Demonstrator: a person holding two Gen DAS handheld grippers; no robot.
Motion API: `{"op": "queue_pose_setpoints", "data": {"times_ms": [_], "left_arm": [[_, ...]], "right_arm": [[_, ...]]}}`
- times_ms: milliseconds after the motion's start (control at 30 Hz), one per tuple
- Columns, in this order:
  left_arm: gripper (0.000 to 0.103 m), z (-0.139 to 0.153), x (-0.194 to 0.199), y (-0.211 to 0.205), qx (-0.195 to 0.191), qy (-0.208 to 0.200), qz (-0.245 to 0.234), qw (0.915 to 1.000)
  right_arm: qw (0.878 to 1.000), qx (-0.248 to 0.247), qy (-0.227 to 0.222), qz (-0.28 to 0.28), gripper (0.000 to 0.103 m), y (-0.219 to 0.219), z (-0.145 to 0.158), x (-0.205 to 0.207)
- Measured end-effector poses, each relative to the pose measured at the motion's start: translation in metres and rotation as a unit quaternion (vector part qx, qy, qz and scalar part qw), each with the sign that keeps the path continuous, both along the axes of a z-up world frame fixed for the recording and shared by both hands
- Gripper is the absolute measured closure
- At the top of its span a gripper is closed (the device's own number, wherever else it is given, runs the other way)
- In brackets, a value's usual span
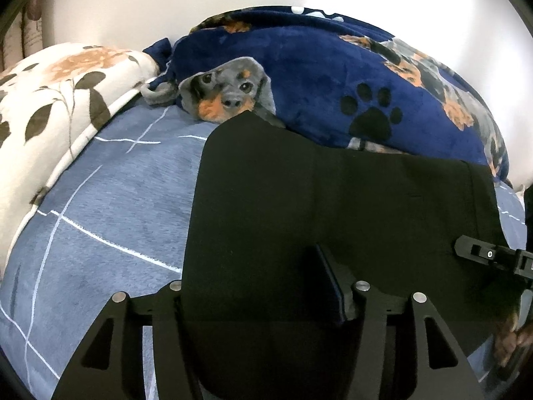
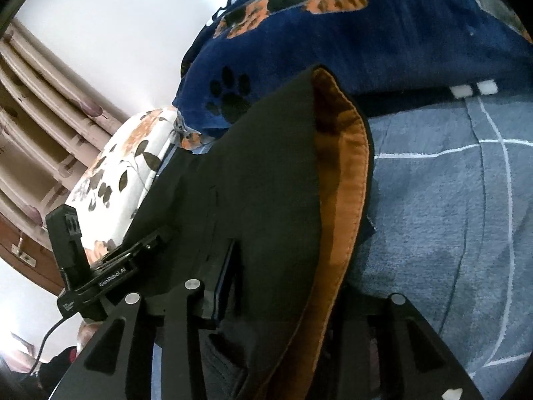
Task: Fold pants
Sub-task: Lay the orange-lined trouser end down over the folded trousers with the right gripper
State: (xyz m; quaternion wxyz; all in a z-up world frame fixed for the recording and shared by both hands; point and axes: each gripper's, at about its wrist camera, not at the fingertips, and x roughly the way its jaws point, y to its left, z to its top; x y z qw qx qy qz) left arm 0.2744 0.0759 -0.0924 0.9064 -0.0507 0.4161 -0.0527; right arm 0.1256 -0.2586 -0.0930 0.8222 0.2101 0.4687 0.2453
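One bed (image 1: 100, 200), under a blue-grey cover crossed by thin white lines. One navy fleece blanket (image 1: 333, 76) with dog faces and paw prints, heaped along the far side. One white quilt (image 1: 50, 106) with brown leaves, at the far left. One pair of black pants (image 1: 316, 200), spread flat across the middle of the bed, near edge draped over the left gripper (image 1: 266, 300) and far edge touching the blanket. Two grippers in all.

Left wrist view only: a printed dog face just beyond the far edge of the pants; the right gripper (image 1: 483, 253) reaching in from the right onto the cloth.

Right wrist view only: an orange-brown lining (image 2: 343, 183) along a lifted edge of the pants; striped curtains (image 2: 40, 116) at the far left; the left gripper's body, marked GenRobot.AI.

Left jaws apart, cloth lying slack between them. Right gripper (image 2: 283, 300) jaws partly apart, fabric bunched between them; cannot tell whether pressed.
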Motion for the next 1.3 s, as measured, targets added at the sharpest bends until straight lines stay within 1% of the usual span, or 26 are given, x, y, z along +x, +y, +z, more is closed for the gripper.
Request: {"op": "queue_pose_setpoints", "data": {"times_ms": [67, 200, 333, 667, 1000, 1300], "left_arm": [[0.045, 0.0, 0.0, 0.001, -0.003, 0.0, 0.002, 1.0], [0.038, 0.0, 0.0, 0.003, -0.003, 0.002, 0.013, 0.9999], [0.034, -0.001, -0.001, 0.005, -0.001, 0.003, 0.02, 0.9998], [0.032, -0.001, -0.001, 0.005, 0.001, 0.003, 0.023, 0.9997], [0.031, 0.0, 0.0, 0.005, 0.001, 0.003, 0.024, 0.9997], [0.026, 0.0, -0.001, 0.009, 0.009, 0.003, 0.036, 0.9993]], "right_arm": [[1.0, 0.002, 0.0, -0.001, 0.069, 0.0, -0.001, 0.0], [1.0, 0.0, -0.003, -0.003, 0.068, -0.003, -0.002, -0.002], [1.0, -0.001, -0.006, -0.004, 0.067, -0.003, -0.002, -0.004], [1.0, -0.004, -0.007, -0.005, 0.067, -0.002, -0.001, -0.002], [1.0, -0.017, -0.015, -0.01, 0.065, 0.0, -0.001, -0.002], [0.998, -0.047, -0.029, -0.014, 0.061, 0.008, 0.002, -0.004]]}}
